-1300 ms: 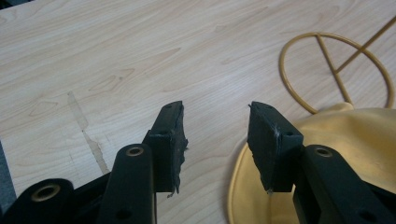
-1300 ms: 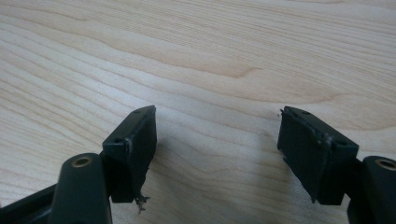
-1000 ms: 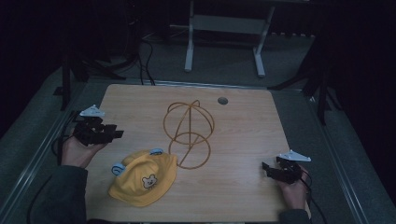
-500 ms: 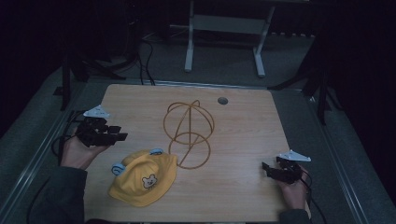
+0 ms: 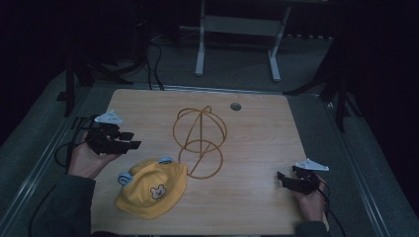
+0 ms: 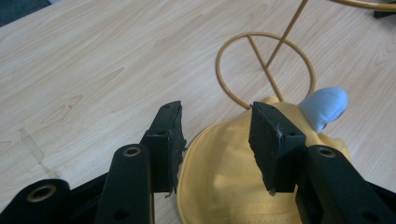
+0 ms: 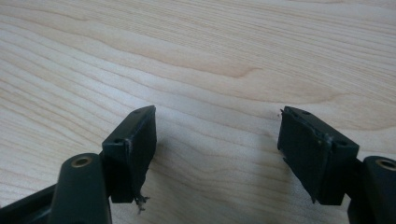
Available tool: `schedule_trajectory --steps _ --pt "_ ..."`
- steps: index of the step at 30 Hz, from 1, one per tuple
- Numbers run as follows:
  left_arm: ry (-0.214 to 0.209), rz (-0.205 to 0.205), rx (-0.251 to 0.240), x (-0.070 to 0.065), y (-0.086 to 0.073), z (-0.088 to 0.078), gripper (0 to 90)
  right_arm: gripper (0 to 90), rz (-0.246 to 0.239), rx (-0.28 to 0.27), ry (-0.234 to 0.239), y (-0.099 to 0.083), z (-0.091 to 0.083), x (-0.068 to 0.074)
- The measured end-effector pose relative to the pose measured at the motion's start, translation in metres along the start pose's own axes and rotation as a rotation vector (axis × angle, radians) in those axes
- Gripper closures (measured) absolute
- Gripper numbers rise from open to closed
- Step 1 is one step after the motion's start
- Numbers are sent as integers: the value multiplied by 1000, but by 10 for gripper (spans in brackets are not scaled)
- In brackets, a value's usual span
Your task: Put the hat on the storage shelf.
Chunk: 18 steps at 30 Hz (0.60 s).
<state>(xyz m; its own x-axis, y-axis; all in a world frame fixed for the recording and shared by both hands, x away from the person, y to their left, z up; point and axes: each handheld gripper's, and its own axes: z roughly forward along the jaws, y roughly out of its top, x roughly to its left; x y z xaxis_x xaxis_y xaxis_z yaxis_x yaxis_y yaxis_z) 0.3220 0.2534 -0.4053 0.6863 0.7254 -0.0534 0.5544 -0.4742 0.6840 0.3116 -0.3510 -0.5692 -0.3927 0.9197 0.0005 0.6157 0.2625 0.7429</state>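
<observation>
While the yellow hat [image 5: 152, 187] lies flat near the front left of the counter [image 5: 257, 138], here is what I see:

Hat: yellow, with a little bear face and two blue ears [image 6: 324, 103]; its edge touches the round foot of the wire stand [image 5: 199, 133].
Wire stand: gold, ball-shaped on top, in the middle of the counter.
Left gripper [image 6: 215, 135]: just above the hat's near edge, jaws apart, holding nothing.
Right gripper [image 7: 217, 140]: over bare wood at the front right, well apart from the hat, jaws wide apart, holding nothing.
</observation>
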Motion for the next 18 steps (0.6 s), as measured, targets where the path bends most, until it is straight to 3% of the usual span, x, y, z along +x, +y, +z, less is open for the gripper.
schedule_trajectory --steps 18 --pt "1 14 8 -9 -2 -10 533 280 -1 0 0 0 0 0"
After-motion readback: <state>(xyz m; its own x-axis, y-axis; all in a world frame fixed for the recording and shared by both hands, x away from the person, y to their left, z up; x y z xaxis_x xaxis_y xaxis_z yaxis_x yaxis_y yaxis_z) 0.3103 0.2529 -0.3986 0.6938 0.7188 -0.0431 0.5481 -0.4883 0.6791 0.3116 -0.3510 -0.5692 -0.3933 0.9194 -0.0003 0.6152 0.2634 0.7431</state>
